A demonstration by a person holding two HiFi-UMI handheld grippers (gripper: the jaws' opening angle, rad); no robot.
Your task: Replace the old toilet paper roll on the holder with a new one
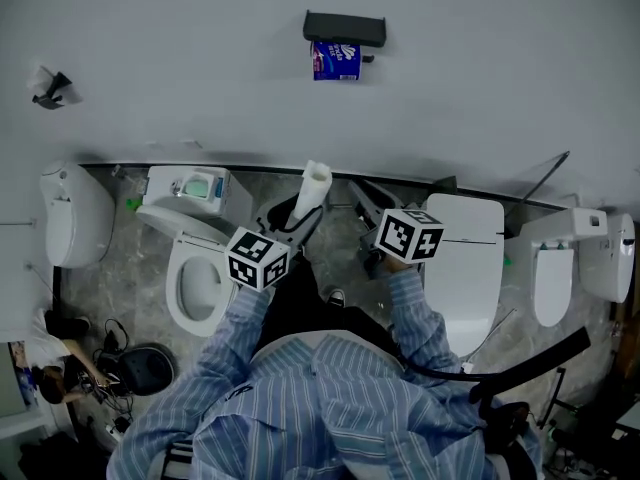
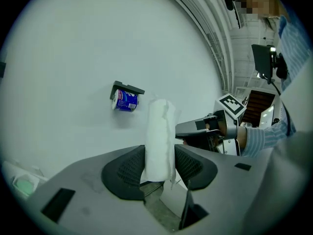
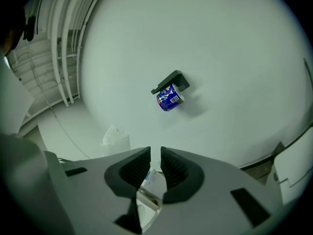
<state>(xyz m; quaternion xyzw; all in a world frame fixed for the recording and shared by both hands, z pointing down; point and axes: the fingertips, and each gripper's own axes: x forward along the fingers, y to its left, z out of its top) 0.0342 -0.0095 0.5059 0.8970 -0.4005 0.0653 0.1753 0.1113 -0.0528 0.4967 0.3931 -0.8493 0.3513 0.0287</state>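
Note:
On the white wall hangs a black holder [image 1: 344,28] with a blue-wrapped roll [image 1: 336,60] under it, also seen in the left gripper view as holder [image 2: 127,88] and roll [image 2: 125,101], and in the right gripper view as roll [image 3: 169,98]. My left gripper [image 1: 300,223] is shut on a white toilet paper roll [image 2: 160,141], which stands upright between the pads [image 2: 128,170]. The same white roll [image 1: 312,190] points toward the wall. My right gripper [image 3: 155,160] shows only a narrow slit between its jaws, with nothing in it. Both grippers are below the holder and well short of it.
A toilet with its seat open [image 1: 200,283] stands at the left and one with a closed lid [image 1: 470,258] at the right, with more fixtures [image 1: 75,213] along the wall base. A small white bundle [image 1: 45,86] is fixed to the wall at far left.

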